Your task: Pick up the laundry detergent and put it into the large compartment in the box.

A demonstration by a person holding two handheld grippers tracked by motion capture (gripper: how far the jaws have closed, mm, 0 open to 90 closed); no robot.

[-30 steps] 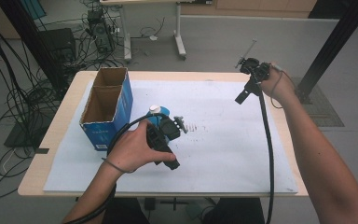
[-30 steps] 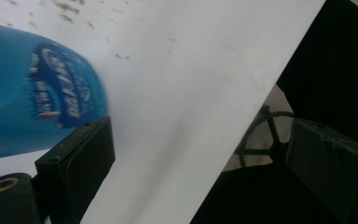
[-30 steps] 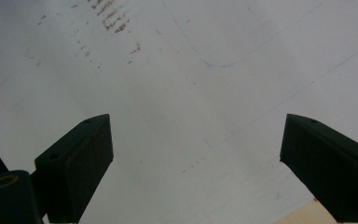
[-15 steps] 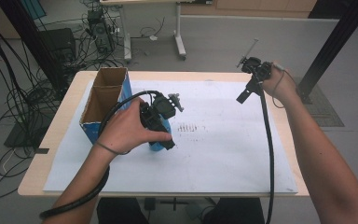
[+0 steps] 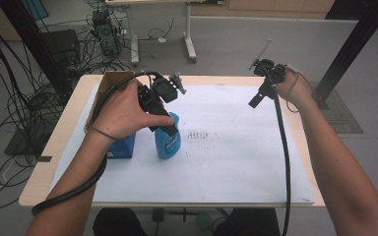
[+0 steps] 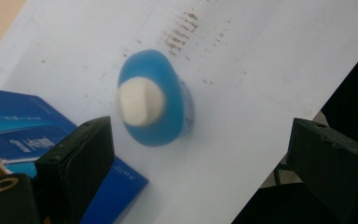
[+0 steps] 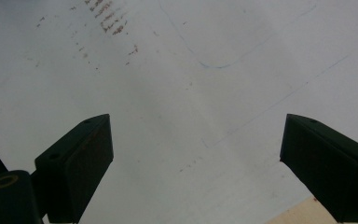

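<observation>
Soft, even light falls from overhead; the white paper (image 5: 236, 147) shows no glare. Shadows stay faint. In the left gripper view the blue bottle (image 6: 154, 99) is smeared by blur.

Blue bottle (image 6: 161, 100) with white cap (image 6: 140, 101) stands on white paper (image 6: 270, 65) beside a blue box (image 6: 23, 128).
</observation>
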